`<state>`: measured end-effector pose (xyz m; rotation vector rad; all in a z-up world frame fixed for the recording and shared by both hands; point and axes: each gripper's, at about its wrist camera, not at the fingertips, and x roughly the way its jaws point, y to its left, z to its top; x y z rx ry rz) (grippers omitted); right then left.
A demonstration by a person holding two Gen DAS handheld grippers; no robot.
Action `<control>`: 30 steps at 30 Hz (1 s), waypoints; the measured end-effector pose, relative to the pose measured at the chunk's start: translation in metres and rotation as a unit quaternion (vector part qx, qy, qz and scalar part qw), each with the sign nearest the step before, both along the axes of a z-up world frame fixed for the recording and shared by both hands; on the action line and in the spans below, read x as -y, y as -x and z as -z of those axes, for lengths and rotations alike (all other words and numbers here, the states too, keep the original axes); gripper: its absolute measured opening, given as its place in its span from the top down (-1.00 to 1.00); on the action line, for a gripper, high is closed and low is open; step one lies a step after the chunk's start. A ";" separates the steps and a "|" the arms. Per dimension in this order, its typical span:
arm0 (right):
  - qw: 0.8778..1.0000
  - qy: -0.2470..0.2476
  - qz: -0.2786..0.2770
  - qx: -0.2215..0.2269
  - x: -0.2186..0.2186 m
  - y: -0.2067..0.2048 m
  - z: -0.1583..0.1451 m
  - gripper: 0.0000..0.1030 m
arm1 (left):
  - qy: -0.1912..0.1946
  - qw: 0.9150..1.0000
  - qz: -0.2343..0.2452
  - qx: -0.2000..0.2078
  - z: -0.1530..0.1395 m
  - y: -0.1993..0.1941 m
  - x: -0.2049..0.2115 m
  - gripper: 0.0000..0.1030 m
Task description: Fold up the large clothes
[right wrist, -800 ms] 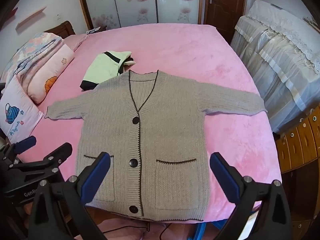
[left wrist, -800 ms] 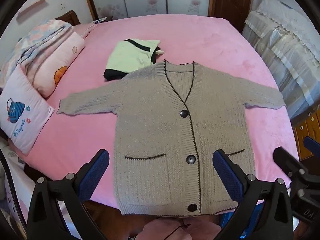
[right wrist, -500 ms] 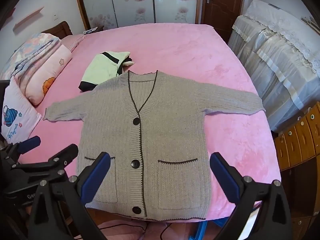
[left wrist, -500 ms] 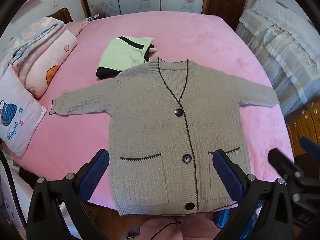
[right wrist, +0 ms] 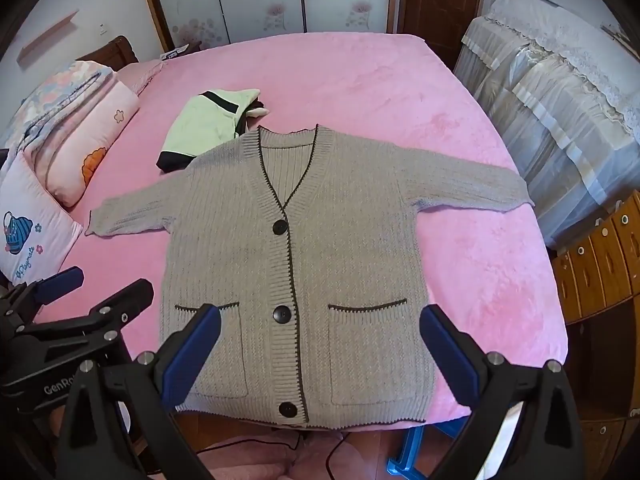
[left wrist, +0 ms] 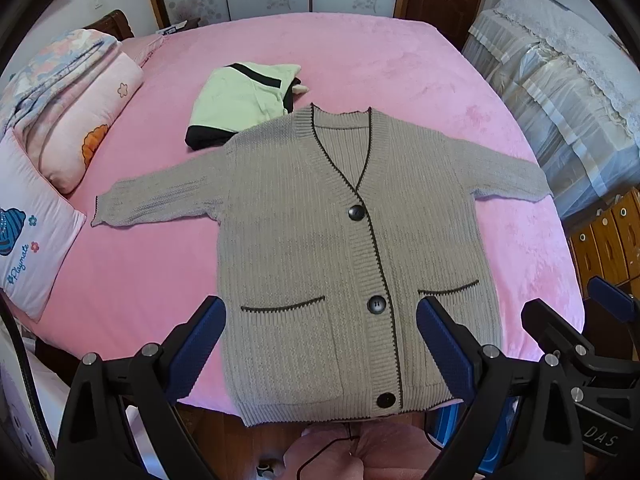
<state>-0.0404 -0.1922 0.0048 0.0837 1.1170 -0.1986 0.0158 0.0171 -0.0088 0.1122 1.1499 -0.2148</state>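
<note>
A grey knitted cardigan (left wrist: 304, 220) (right wrist: 340, 208) lies flat and face up on the pink bed (left wrist: 360, 60) (right wrist: 340, 80). It is buttoned, with both sleeves spread out sideways and its hem at the near edge. My left gripper (left wrist: 318, 316) hovers above the hem, open, with nothing between its blue pads. My right gripper (right wrist: 320, 320) hangs open and empty above the lower front. Each gripper shows at the edge of the other's view: the right gripper (left wrist: 580, 328) and the left gripper (right wrist: 80, 300).
A folded light-green garment with black trim (left wrist: 240, 100) (right wrist: 204, 124) lies by the cardigan's left shoulder. Pillows and a folded quilt (left wrist: 72, 120) are stacked along the left. Cloth-covered furniture (left wrist: 560, 92) and wooden drawers (left wrist: 612, 236) stand to the right. A blue stool (right wrist: 416, 444) stands below the bed's edge.
Both views have shifted slightly, so the cardigan sits a little higher and smaller in frame. The jaws have stayed wide open and the cardigan has not moved.
</note>
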 end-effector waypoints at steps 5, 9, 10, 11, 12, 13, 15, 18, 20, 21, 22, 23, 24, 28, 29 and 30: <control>1.000 -0.002 0.002 -0.004 0.000 0.003 0.001 -0.94 | -0.005 1.000 0.002 -0.001 -0.001 0.003 0.000 -0.85; 1.000 -0.002 0.005 -0.004 0.000 0.006 0.001 -0.94 | -0.007 1.000 0.005 0.000 -0.002 0.004 0.000 -0.85; 1.000 -0.002 0.006 -0.004 0.000 0.006 0.001 -0.94 | -0.008 1.000 0.006 -0.001 -0.002 0.005 0.001 -0.85; 1.000 -0.002 0.006 -0.005 0.000 0.006 0.000 -0.94 | -0.007 1.000 0.007 -0.001 -0.002 0.005 0.000 -0.85; 1.000 -0.003 0.007 -0.005 0.000 0.006 0.000 -0.94 | -0.006 1.000 0.007 -0.002 -0.002 0.005 0.000 -0.85; 1.000 -0.003 0.008 -0.005 -0.001 0.007 -0.001 -0.94 | -0.006 1.000 0.008 -0.002 -0.002 0.006 0.000 -0.85; 1.000 -0.001 0.009 -0.004 0.000 0.008 -0.002 -0.94 | -0.005 1.000 0.009 -0.001 -0.003 0.005 0.000 -0.85; 1.000 0.001 0.011 -0.003 0.000 0.008 -0.003 -0.94 | -0.004 1.000 0.011 0.000 -0.003 0.006 0.000 -0.85; 1.000 0.003 0.011 -0.001 -0.001 0.009 -0.004 -0.94 | -0.002 1.000 0.011 0.001 -0.003 0.007 -0.001 -0.85; 1.000 0.003 0.011 -0.001 -0.001 0.010 -0.004 -0.94 | -0.002 1.000 0.011 0.001 -0.004 0.007 -0.001 -0.85; 1.000 0.003 0.011 0.000 -0.001 0.010 -0.004 -0.94 | -0.002 1.000 0.012 0.001 -0.004 0.008 -0.002 -0.85; 1.000 0.003 0.012 0.000 -0.001 0.011 -0.004 -0.94 | -0.002 1.000 0.012 0.001 -0.005 0.008 -0.002 -0.85; 1.000 0.003 0.011 -0.001 -0.001 0.011 -0.004 -0.94 | -0.002 1.000 0.012 0.001 -0.005 0.008 -0.003 -0.85; 1.000 0.002 0.012 -0.002 -0.001 0.012 -0.004 -0.94 | -0.006 1.000 0.014 0.003 -0.006 0.010 -0.003 -0.86; 1.000 0.001 0.012 -0.003 -0.002 0.012 -0.004 -0.94 | -0.007 1.000 0.014 0.003 -0.006 0.011 -0.003 -0.86; 1.000 0.001 0.012 -0.003 -0.002 0.013 -0.004 -0.94 | -0.007 1.000 0.013 0.002 -0.006 0.012 -0.004 -0.86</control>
